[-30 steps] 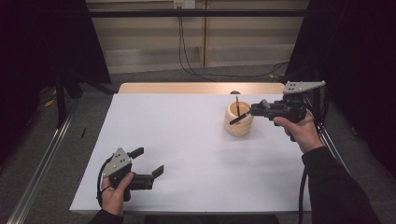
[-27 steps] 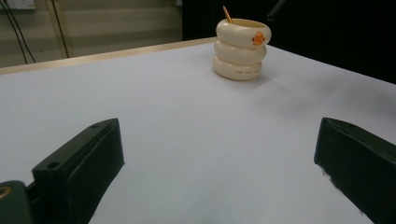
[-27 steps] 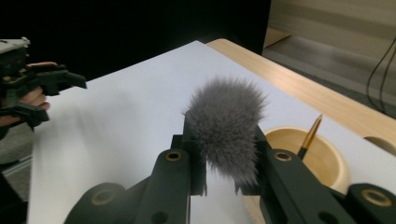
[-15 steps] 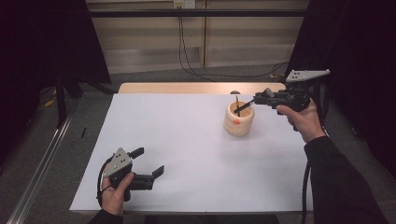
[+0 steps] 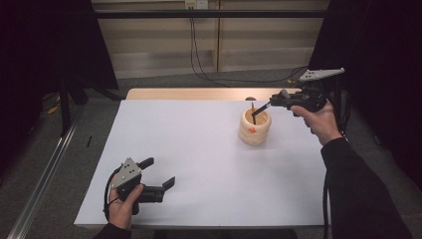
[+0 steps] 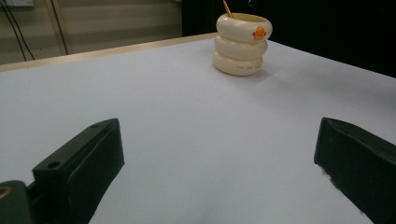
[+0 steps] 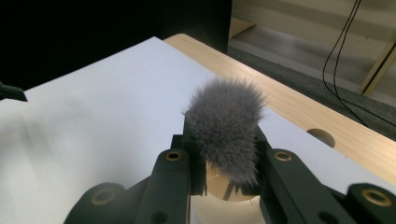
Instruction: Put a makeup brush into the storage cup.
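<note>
A cream ribbed cup (image 5: 255,128) with an orange mark stands at the table's right rear, also seen as the cup (image 6: 241,44). A thin wooden stick (image 5: 252,106) leans inside it. My right gripper (image 5: 271,103) hovers just right of the cup, shut on a brush whose dark handle (image 5: 258,114) slants down into the cup. In the right gripper view the grey fluffy brush head (image 7: 226,126) sits pinched in my right gripper (image 7: 224,142). My left gripper (image 5: 160,172) rests open on the table's front left, nothing between its jaws (image 6: 217,158).
A white sheet (image 5: 199,149) covers the table, with a wooden strip (image 5: 189,93) along the far edge that has a round hole (image 7: 321,136). Cables (image 5: 199,50) hang at the back wall. Dark curtains flank both sides.
My right gripper has risen and drawn back to the right with the brush, its handle end still in the cup. The left gripper has stayed put.
</note>
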`<action>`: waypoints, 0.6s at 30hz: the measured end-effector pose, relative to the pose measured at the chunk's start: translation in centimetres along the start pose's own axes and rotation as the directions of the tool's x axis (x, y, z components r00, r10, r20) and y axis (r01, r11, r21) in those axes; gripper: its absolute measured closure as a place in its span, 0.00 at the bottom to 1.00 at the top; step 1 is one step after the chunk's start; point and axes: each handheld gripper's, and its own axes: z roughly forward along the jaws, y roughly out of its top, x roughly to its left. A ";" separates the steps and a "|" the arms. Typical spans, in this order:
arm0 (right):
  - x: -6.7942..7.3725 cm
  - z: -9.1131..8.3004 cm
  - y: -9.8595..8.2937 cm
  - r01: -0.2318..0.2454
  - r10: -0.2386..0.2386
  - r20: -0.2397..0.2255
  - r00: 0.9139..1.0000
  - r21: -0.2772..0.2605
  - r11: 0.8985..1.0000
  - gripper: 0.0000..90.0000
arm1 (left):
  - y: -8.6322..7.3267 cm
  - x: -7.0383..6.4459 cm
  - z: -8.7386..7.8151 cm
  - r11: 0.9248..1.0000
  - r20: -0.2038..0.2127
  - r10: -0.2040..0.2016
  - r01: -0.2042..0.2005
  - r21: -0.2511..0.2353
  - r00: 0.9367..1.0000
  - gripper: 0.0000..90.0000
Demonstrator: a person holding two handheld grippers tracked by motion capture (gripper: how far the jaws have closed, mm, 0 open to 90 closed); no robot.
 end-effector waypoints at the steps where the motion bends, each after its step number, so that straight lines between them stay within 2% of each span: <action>1: 0.0 0.1 0.0 -0.002 0.002 0.006 1.000 0.005 1.000 0.86 | 0.0 0.0 0.0 1.000 0.000 0.000 0.000 0.000 1.000 0.01; 10: -0.5 1.3 -0.4 -0.011 0.010 0.026 1.000 0.066 0.998 0.86 | 0.0 0.0 0.0 1.000 -0.002 0.006 -0.006 0.002 1.000 0.02; 13: -0.6 1.6 -0.7 -0.025 0.023 0.023 0.999 0.070 0.997 0.86 | 0.0 0.1 0.0 1.000 0.004 0.007 -0.007 -0.001 1.000 0.01; 18: -0.7 2.5 -1.1 -0.019 0.015 0.040 0.999 0.109 0.994 0.86 | 0.0 0.0 0.1 1.000 0.003 0.000 0.000 0.001 1.000 0.01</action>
